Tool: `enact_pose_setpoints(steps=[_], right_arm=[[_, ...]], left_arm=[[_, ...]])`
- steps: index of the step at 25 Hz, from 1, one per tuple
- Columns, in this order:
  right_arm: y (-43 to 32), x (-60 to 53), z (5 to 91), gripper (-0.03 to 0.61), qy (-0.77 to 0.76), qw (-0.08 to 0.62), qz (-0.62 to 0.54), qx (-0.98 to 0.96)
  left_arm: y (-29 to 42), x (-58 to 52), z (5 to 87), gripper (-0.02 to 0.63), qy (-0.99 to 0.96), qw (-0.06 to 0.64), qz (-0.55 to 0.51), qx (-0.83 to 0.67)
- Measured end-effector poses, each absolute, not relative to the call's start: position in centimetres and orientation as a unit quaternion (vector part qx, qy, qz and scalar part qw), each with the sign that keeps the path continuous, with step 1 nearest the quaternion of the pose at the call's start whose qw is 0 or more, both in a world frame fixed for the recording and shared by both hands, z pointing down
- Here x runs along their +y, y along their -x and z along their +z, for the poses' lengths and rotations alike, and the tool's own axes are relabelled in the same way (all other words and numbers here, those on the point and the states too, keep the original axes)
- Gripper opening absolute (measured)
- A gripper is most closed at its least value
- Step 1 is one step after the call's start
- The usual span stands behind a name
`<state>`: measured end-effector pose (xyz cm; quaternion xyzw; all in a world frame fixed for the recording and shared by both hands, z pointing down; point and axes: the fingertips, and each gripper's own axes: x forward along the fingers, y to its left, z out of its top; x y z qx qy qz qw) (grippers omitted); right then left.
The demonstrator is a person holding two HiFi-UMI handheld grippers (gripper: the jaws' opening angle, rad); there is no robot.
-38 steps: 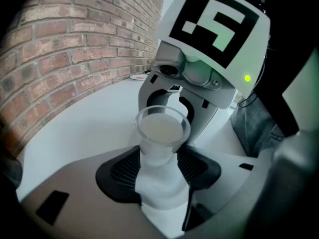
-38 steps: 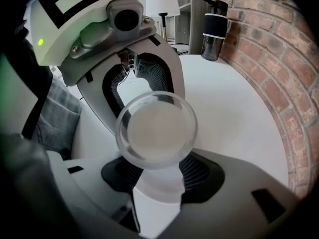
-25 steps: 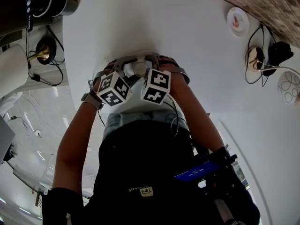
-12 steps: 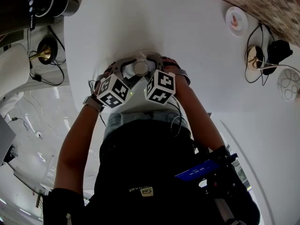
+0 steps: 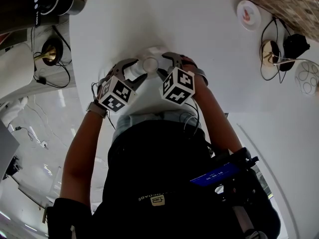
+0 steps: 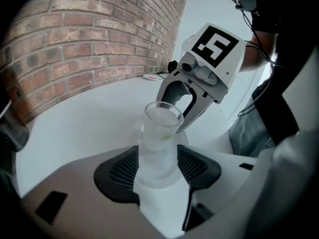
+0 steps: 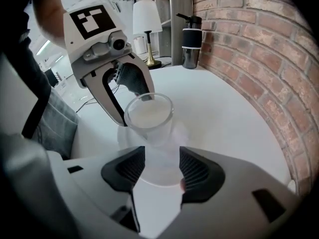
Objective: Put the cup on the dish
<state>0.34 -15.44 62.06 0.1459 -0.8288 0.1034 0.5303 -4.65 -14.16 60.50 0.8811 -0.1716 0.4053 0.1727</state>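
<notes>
Clamped on the frosted cup (image 6: 160, 126) from two opposite sides: by the left gripper (image 6: 157, 158), narrowed to cup width with jaws seemingly pressed against the lower body, and likewise by the right gripper (image 7: 162, 156), facing it. Held doubly, probably to steady it upright and centred for setting down. Just beneath, the pale dish (image 7: 121, 136); touching or a hair above, impossible to tell. Beyond, bare white desk (image 7: 224, 108), then brick wall (image 7: 259, 49).
</notes>
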Motion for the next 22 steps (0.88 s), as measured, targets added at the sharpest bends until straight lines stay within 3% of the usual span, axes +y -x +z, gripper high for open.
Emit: enact_pose_setpoints(steps=[22], right_arm=[[-1.0,-16.8,53.0,0.215,-0.277,0.447,0.127,-0.841]], left_arm=[[7.6,-14.2,52.3,0.232,-0.887,0.181,0.313,-0.288]])
